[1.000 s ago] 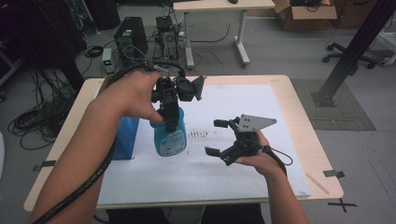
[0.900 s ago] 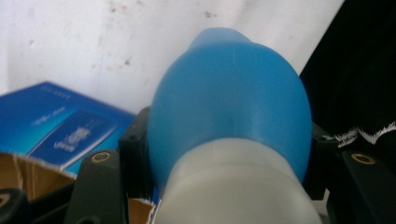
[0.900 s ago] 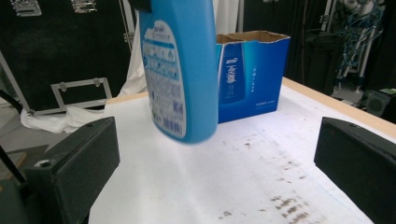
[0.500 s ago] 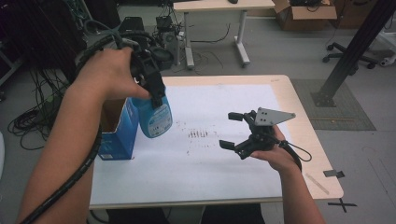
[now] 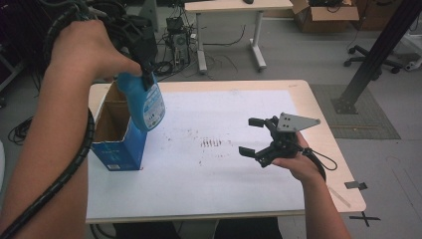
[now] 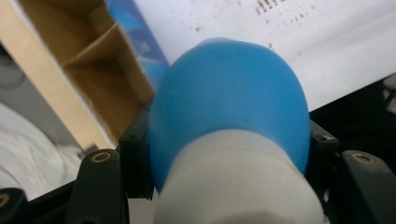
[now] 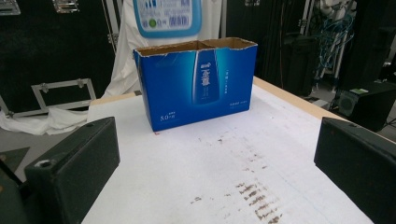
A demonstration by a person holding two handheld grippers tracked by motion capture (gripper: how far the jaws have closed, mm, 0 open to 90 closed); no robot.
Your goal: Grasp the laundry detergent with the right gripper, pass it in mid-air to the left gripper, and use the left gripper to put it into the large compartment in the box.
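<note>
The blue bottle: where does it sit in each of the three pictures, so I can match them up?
High view: the blue bottle hangs upper left, clamped in the left gripper, above the blue carton.
Left gripper view: it sits centre frame, white neck nearest the camera, with the open carton upper left.
Right gripper view: its labelled bottom end shows at top centre, over the carton.
Shared landmark: the blue carton.

The left claw (image 5: 147, 74) has lifted the blue bottle (image 5: 148, 104) off the tabletop (image 5: 209, 209) and carried it toward ten o'clock, over the open blue box (image 5: 119, 149).
</note>
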